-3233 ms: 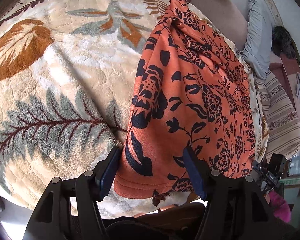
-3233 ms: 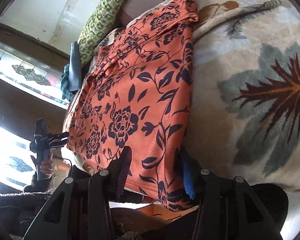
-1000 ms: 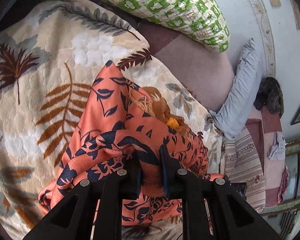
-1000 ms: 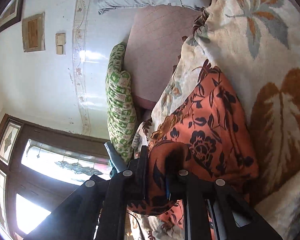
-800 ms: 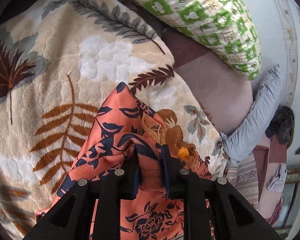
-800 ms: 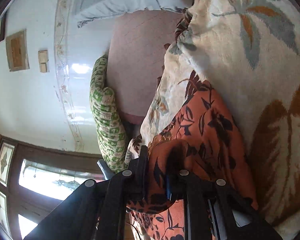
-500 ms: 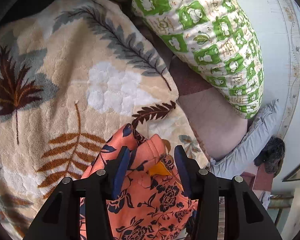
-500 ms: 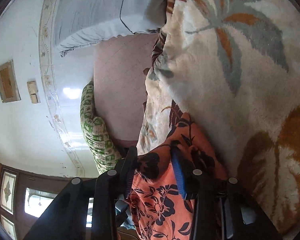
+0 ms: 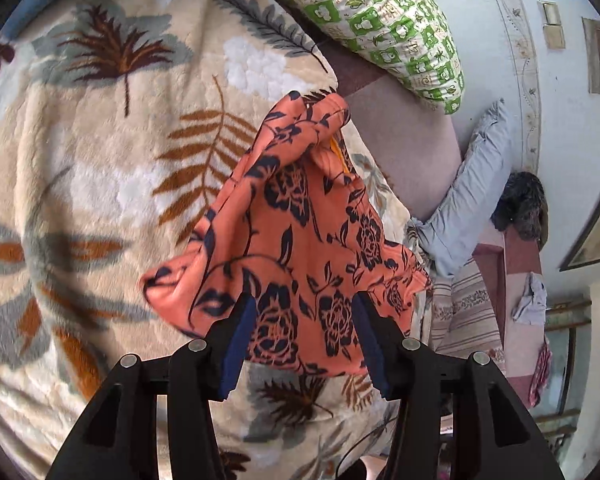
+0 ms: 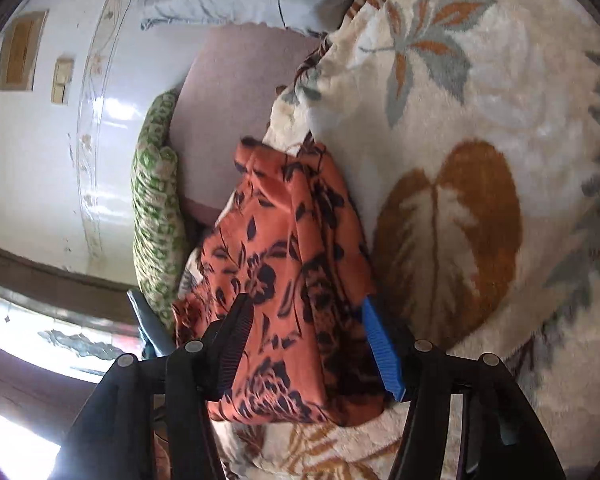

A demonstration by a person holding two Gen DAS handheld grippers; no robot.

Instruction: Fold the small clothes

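Orange floral garment lies folded over on the leaf-print blanket, near the blanket's far edge by the green pillow. Our left gripper has its jaws spread wide, nothing between them, cloth lying just beyond the pads. Same for our right gripper: jaws apart, garment lying ahead of them, not pinched. We read this as fold laid down and let go. The far corner sits bunched and uneven, so we'd likely need to flatten it before the next fold.
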